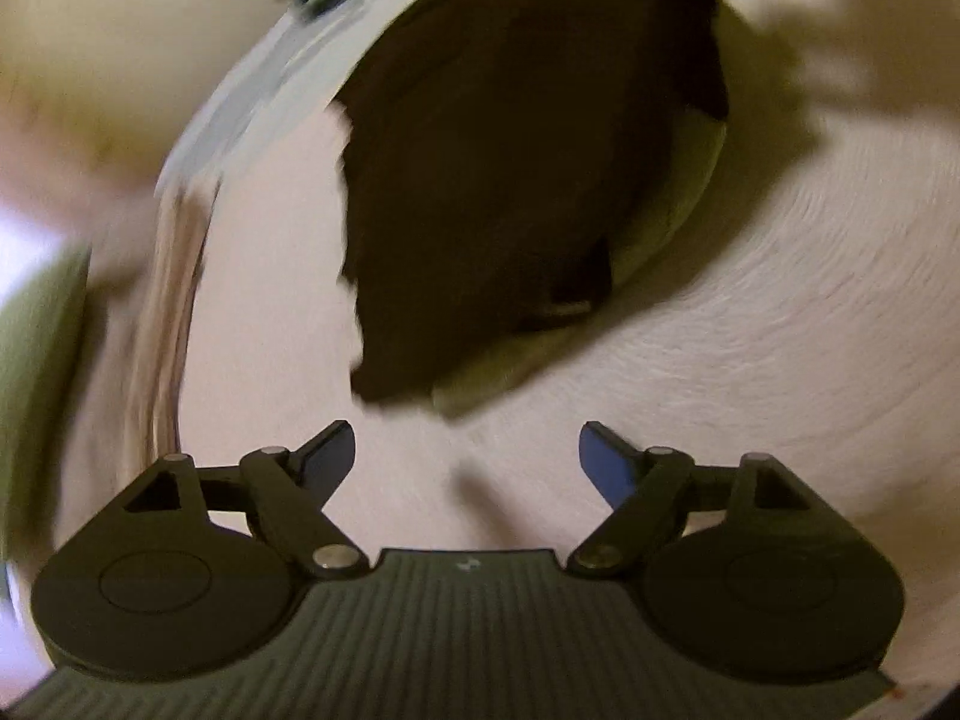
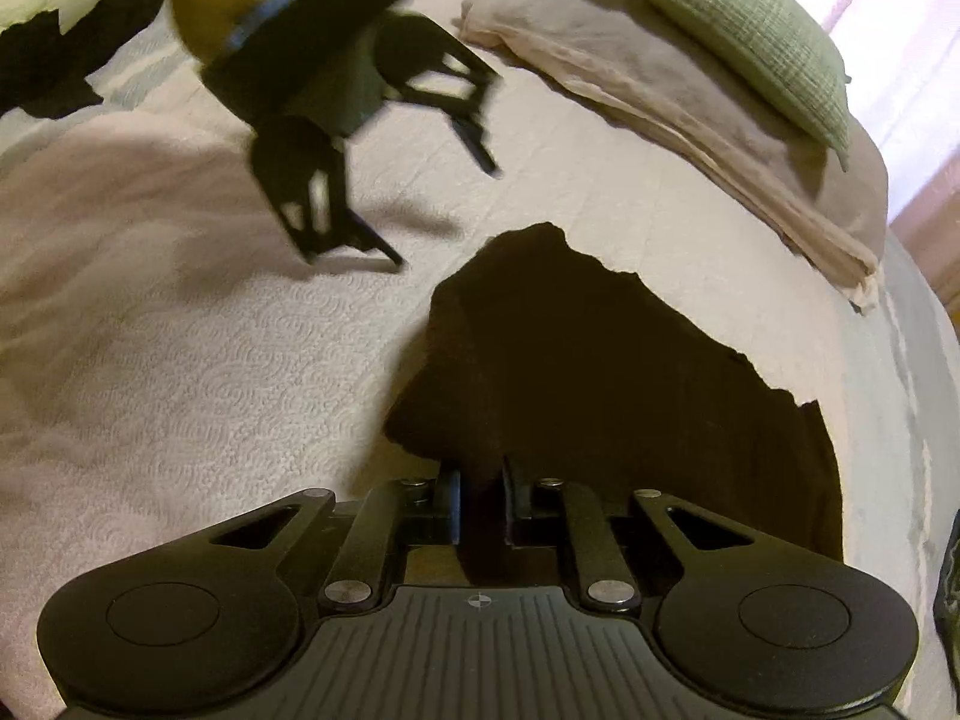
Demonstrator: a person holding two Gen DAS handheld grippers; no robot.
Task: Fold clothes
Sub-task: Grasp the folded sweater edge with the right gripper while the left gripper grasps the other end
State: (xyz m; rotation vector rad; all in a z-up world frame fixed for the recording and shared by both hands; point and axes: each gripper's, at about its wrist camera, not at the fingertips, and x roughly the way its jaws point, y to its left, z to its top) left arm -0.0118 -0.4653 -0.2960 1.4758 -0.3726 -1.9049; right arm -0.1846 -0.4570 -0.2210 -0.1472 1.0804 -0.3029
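While the right gripper (image 2: 482,501) pinches the near edge of a dark garment (image 2: 600,372) between nearly closed jaws, the left gripper (image 1: 467,459) hangs with its jaws spread wide and nothing between them. The cloth spreads ahead of the right tongs across a pale quilted bedspread (image 2: 180,372), its far edge ragged in outline; beyond it, further ahead and to the right, lie a beige pillow (image 2: 660,90) and a green cushion (image 2: 750,24). From the left tongs the dark garment (image 1: 510,180) lies just ahead, apart from the blue-padded fingers (image 1: 606,468), though that view is blurred. The step in hand looks like an early fold, with one edge held. The next move likely calls for the free tongs to close on a second edge or corner, so the cloth can be carried over evenly.
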